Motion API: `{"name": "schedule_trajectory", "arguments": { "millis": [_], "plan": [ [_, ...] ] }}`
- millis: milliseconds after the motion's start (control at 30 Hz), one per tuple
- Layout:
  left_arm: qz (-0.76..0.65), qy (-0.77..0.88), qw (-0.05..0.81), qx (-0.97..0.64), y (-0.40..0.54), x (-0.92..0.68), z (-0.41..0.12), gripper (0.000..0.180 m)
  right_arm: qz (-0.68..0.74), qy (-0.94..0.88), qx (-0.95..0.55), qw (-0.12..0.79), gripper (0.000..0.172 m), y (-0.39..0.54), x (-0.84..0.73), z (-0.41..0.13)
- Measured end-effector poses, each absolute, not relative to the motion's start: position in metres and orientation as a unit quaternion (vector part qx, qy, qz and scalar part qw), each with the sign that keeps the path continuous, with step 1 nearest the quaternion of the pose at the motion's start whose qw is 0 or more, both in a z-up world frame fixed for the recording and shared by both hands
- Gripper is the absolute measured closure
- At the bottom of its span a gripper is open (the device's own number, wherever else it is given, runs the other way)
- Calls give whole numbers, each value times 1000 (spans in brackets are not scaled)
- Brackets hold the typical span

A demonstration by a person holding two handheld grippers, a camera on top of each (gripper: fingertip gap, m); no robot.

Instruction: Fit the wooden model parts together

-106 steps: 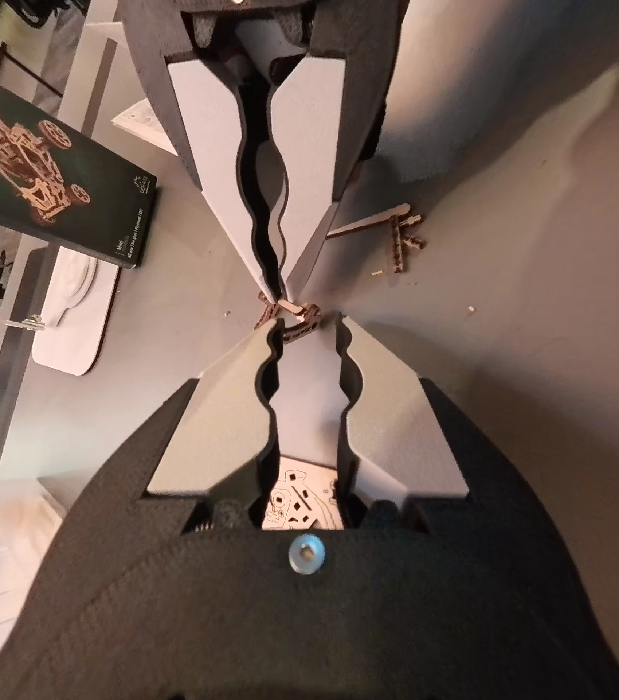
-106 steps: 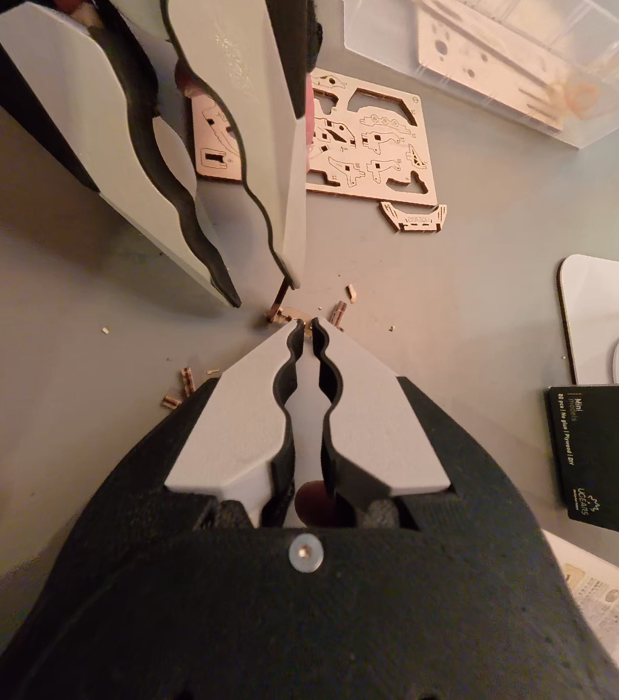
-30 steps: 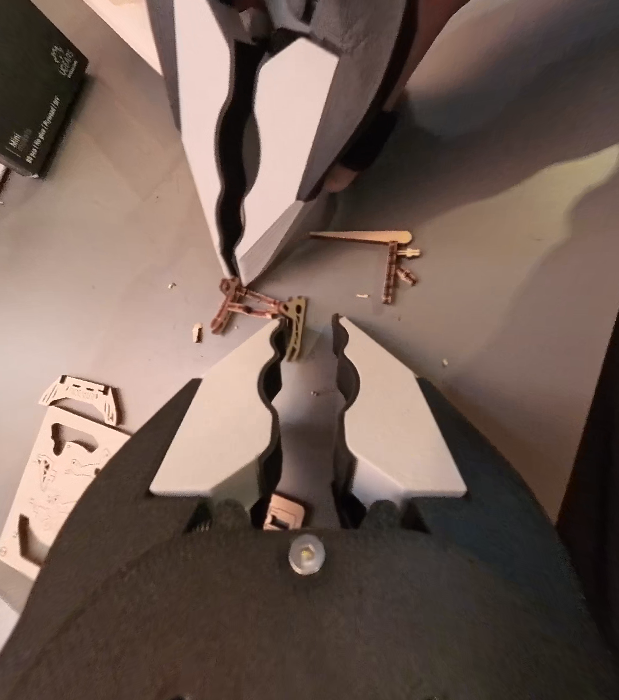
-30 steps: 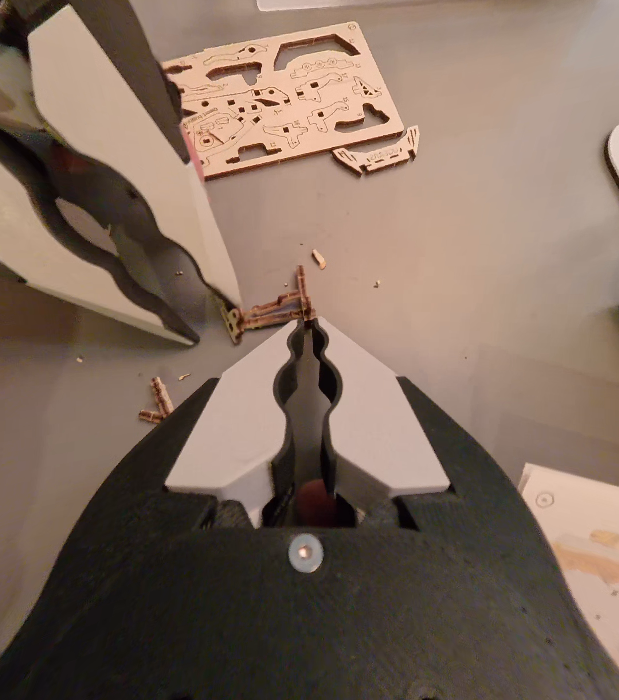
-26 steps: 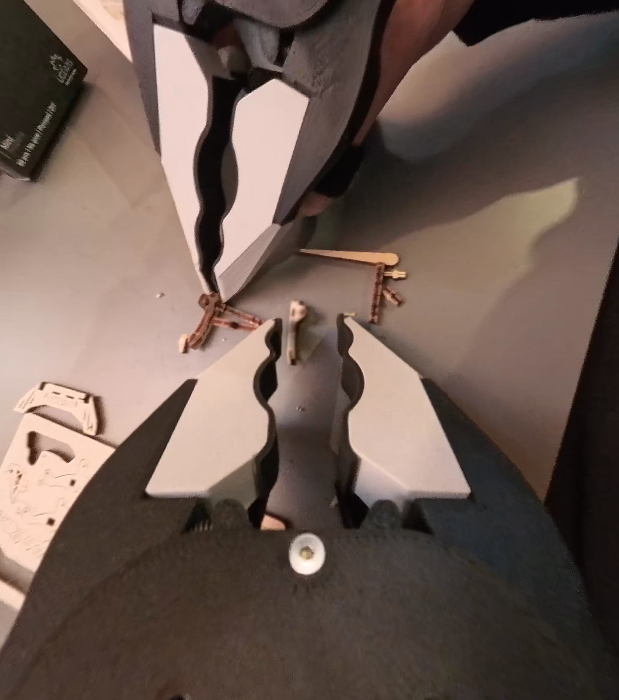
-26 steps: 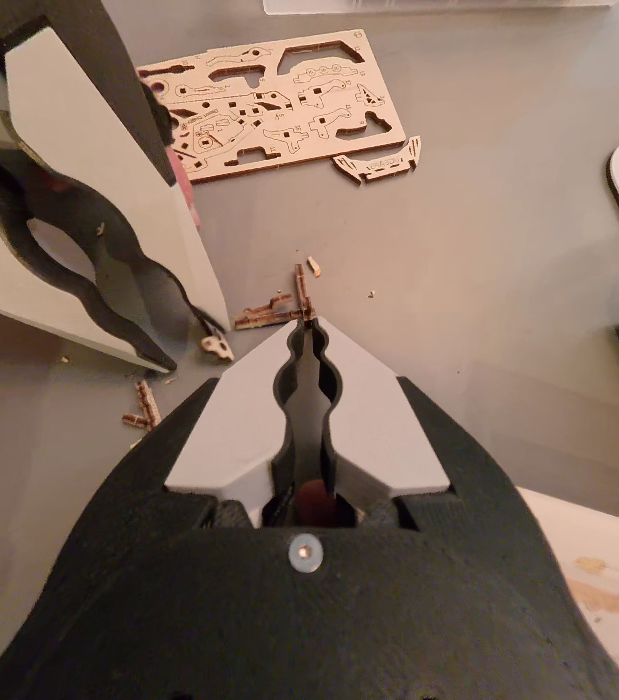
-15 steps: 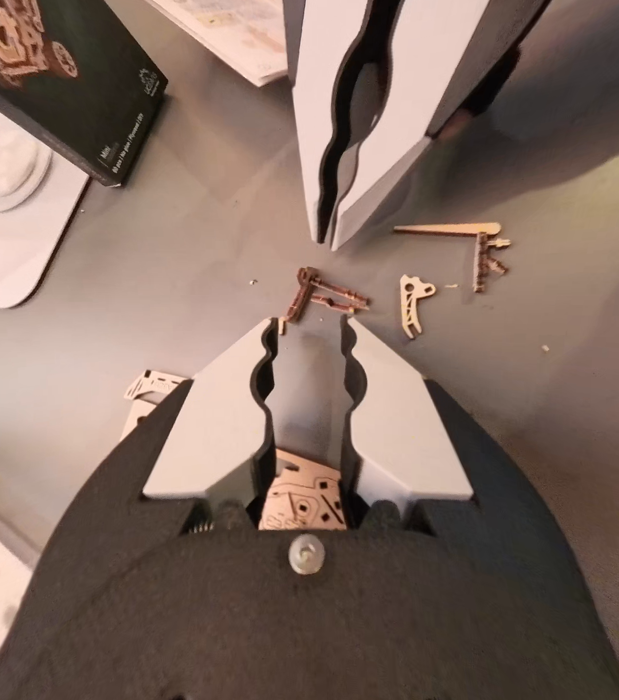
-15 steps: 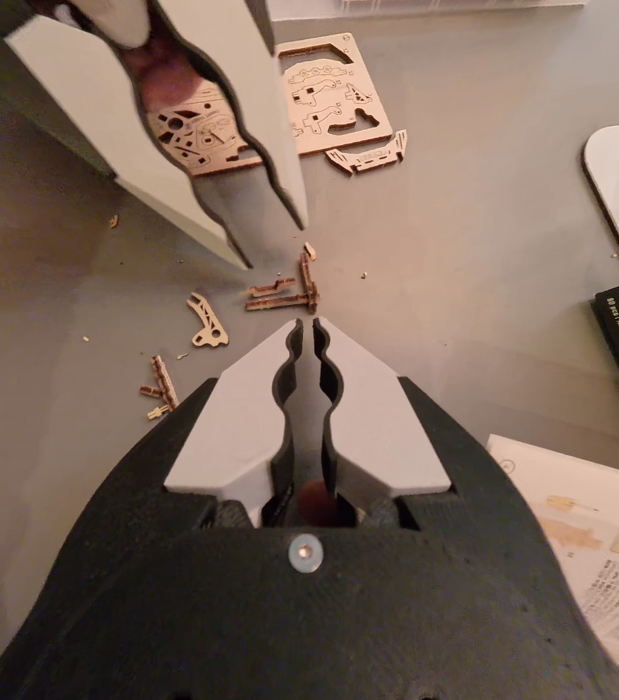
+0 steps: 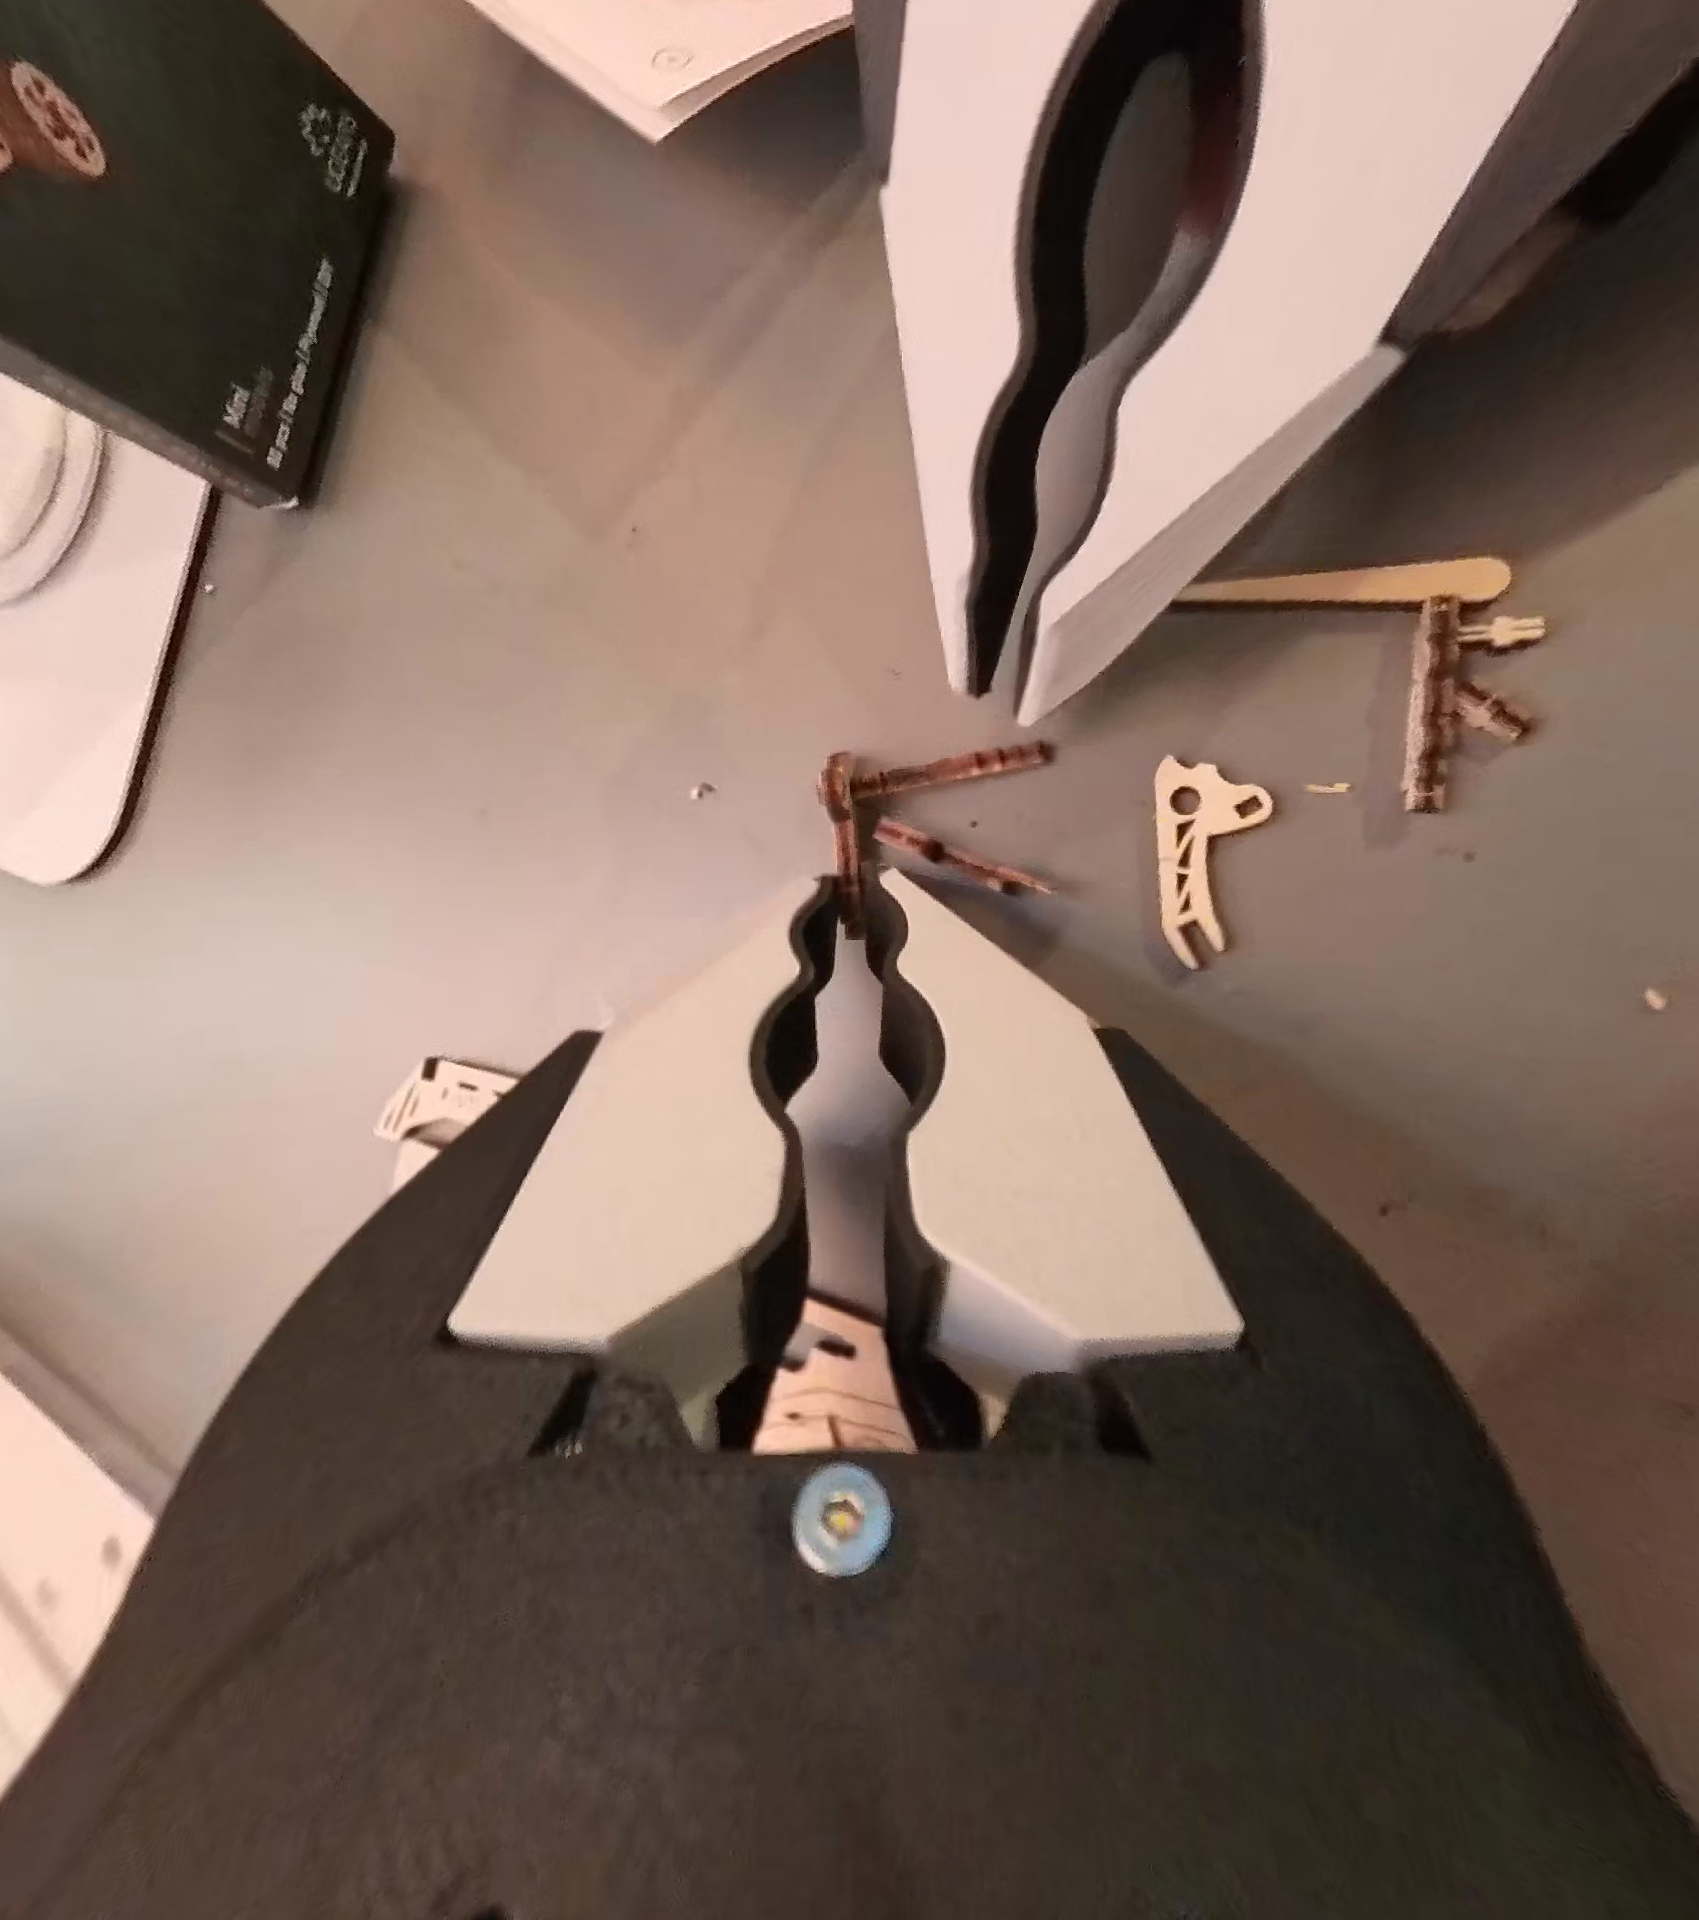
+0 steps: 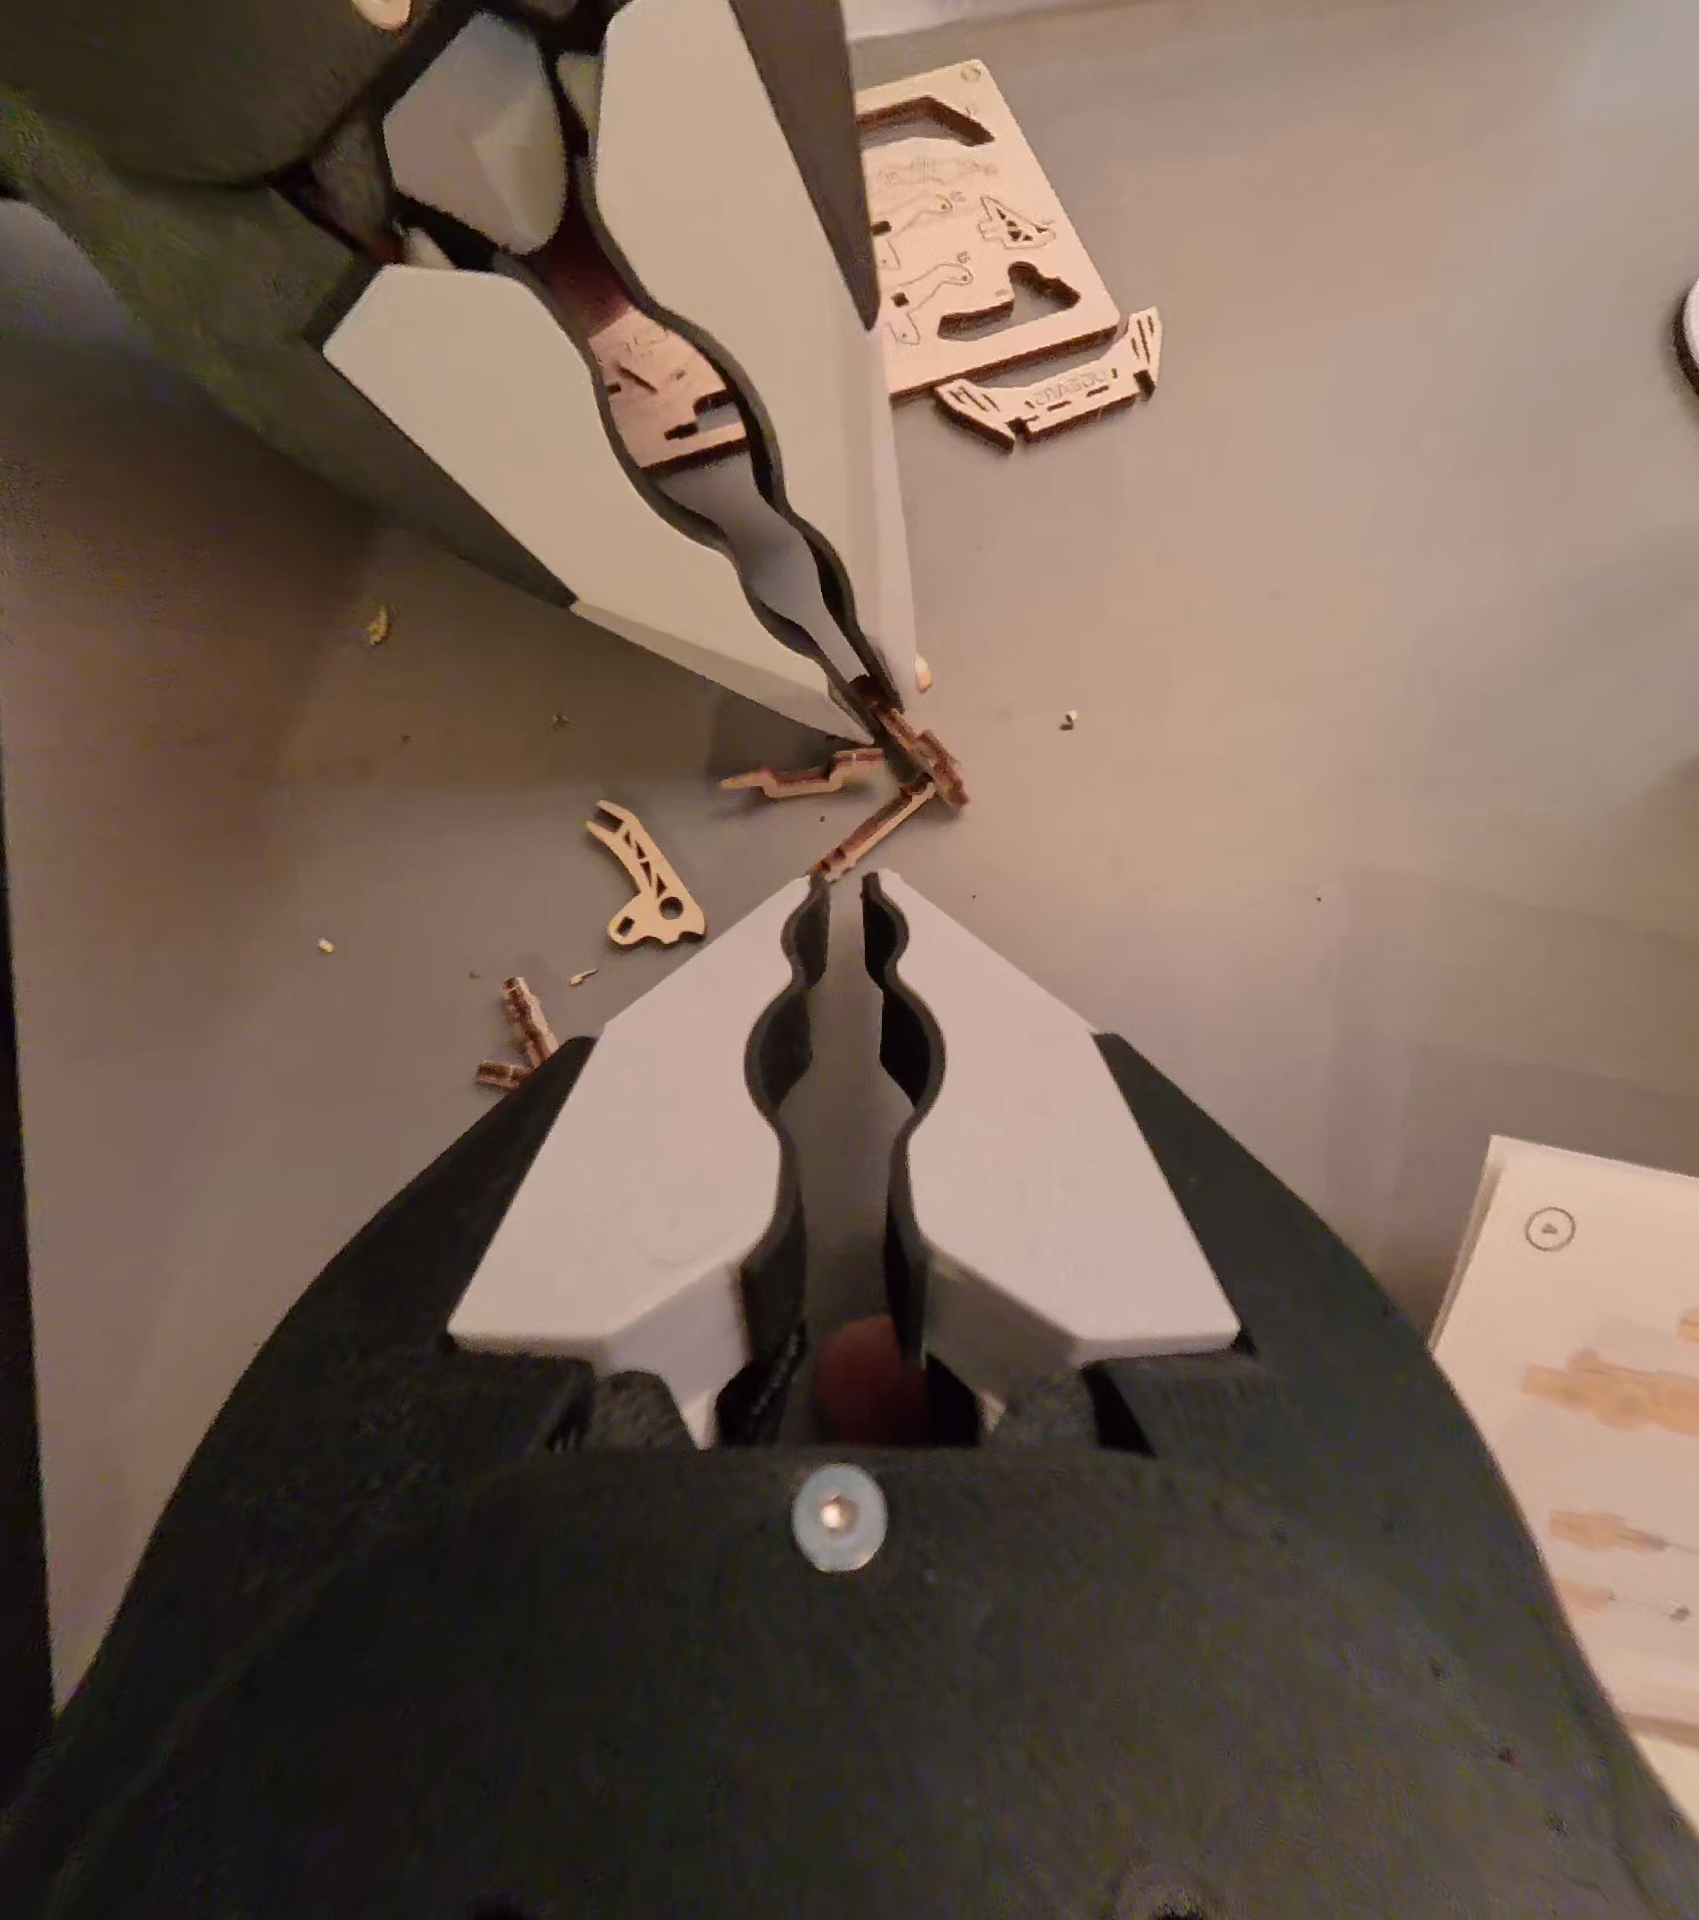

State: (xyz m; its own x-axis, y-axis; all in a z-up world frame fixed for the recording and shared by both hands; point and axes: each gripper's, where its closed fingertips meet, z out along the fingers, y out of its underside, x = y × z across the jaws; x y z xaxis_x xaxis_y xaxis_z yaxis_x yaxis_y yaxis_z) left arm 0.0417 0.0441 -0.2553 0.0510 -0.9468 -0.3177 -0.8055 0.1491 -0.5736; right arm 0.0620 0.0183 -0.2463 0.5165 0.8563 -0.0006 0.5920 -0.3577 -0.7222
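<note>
Two grippers meet: the left gripper [image 9: 855, 902] pinches the small wooden frame [image 9: 912, 821]; the right gripper [image 10: 840, 894] is narrow, holding nothing.

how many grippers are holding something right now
1. The left gripper is shut on the brown wooden frame. The right gripper holds nothing, its fingertips slightly apart just short of the frame.

Left wrist view | wooden frame [image 9: 912, 821] centre on tabletop [image 9: 512, 727] | curved part [image 9: 1198, 862] right | box [image 9: 138, 239] upper left
</note>
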Motion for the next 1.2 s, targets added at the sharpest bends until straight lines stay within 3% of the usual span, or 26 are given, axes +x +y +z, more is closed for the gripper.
{"name": "schedule_trajectory", "arguments": {
  "millis": [33,333,633,767,933,1200],
  "plan": [
    [-99,675,337,-649,42,41,-255,178,197,-451,-800,343,167,16,62,-244],
    [-87,597,356,-714,40,30,-255,175,208,-410,-810,365,156,7,31,-237],
    [-103,582,351,-727,35,27,-255,173,128,-416,-819,375,172,16,33,-248],
    [-109,581,361,-722,35,27,-252,167,149,-400,-824,372,172,16,37,-247],
    [-117,582,357,-721,33,27,-254,169,181,-370,-837,361,158,19,32,-249],
    [-126,580,357,-721,33,27,-254,171,174,-334,-855,356,160,26,33,-254]
  ]
}}
